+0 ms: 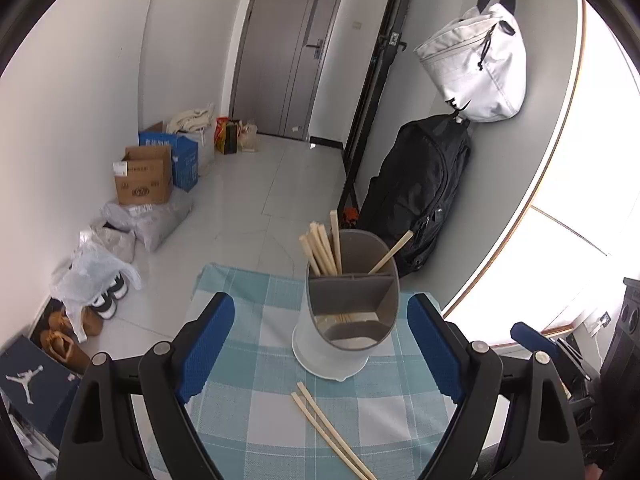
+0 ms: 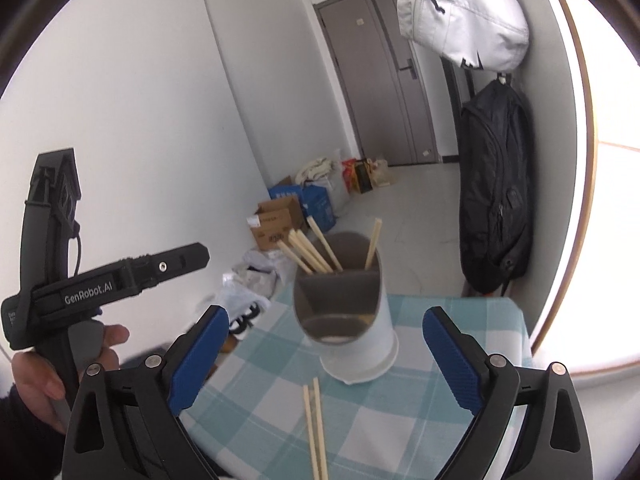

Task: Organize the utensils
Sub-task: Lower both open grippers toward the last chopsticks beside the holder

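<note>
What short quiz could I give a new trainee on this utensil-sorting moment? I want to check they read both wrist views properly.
1. True or false: a pair of chopsticks lies loose on the checked tablecloth.
2. The holder stands: A) upright, B) tipped on its side, C) upside down.
3. Fill in: the left gripper and right gripper both have their jaws ____, with nothing between the pads.

Key: 1 true; 2 A; 3 open. The other chopsticks already stand in the holder's far compartments.
</note>
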A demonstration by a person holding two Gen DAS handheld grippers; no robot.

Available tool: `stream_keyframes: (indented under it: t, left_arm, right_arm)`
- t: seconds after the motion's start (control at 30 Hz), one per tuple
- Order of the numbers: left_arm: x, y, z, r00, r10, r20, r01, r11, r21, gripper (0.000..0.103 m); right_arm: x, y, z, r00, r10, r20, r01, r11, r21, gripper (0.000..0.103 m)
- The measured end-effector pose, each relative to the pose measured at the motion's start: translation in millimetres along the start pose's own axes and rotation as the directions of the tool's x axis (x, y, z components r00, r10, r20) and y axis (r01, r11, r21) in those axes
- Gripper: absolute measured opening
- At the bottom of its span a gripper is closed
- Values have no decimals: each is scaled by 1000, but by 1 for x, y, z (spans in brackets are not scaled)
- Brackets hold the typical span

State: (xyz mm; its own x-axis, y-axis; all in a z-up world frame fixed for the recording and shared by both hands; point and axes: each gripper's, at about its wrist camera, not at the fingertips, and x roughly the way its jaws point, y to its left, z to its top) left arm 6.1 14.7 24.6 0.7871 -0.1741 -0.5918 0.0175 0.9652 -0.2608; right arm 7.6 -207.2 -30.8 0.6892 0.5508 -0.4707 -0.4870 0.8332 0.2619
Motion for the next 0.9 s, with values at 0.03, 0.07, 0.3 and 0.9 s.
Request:
stream_keyframes:
  t: [0.03, 0.07, 0.3, 0.9]
  left_arm:
    - [3, 3, -4, 1000, 0, -3, 0, 1000, -6, 85]
    - [7, 6, -8, 1000, 10, -6, -10, 1000, -13, 85]
    - [40, 45, -32, 995, 77, -71, -82, 994, -67, 85]
    - [60, 95, -37, 978, 109, -179, -146, 968, -205, 85]
  right_arm:
    - [4, -1, -5, 1000, -6, -16, 6, 1000, -5, 99]
    - [8, -2, -10, 999, -13, -31, 12, 1000, -7, 99]
    - [51, -7, -45, 982, -21, -188, 24, 1000, 15, 99]
    - [168, 21, -103, 810, -82, -580, 28, 995, -100, 37]
